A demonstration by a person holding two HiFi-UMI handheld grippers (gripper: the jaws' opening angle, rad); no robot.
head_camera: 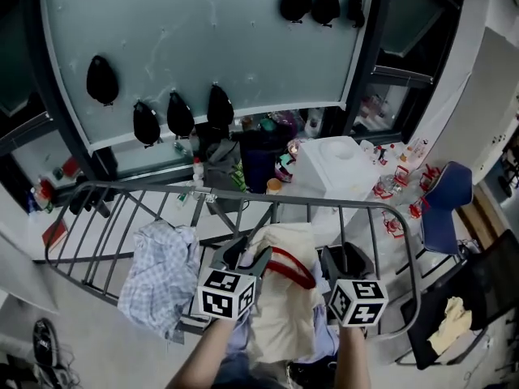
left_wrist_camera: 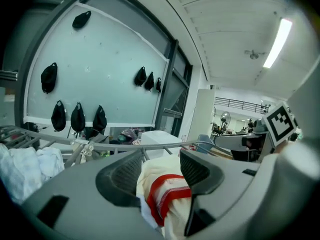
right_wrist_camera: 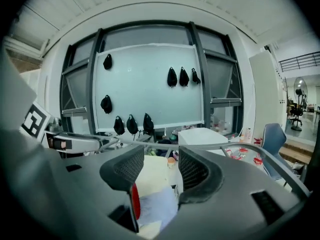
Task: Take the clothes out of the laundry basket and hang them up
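Observation:
A cream garment with a red stripe [head_camera: 285, 298] lies draped over the bars of a grey metal drying rack [head_camera: 243, 194], just below both grippers. In the left gripper view that cream garment [left_wrist_camera: 162, 191] shows beyond the spread jaws of my left gripper [left_wrist_camera: 161, 166], with the pads off it. My left gripper [head_camera: 247, 254] and right gripper [head_camera: 347, 254] hover side by side over the rack, both open. Through my right gripper [right_wrist_camera: 161, 166] I see the cream cloth and a pale blue cloth [right_wrist_camera: 157, 206] below. A blue checked shirt [head_camera: 158, 278] hangs on the rack's left bars.
Beyond the rack stand a white box [head_camera: 336, 164] and clutter on the floor. Black bags [head_camera: 180, 113] hang on a glass panel. A blue chair [head_camera: 446, 193] and a black chair with a yellowish cloth [head_camera: 454, 318] stand at the right.

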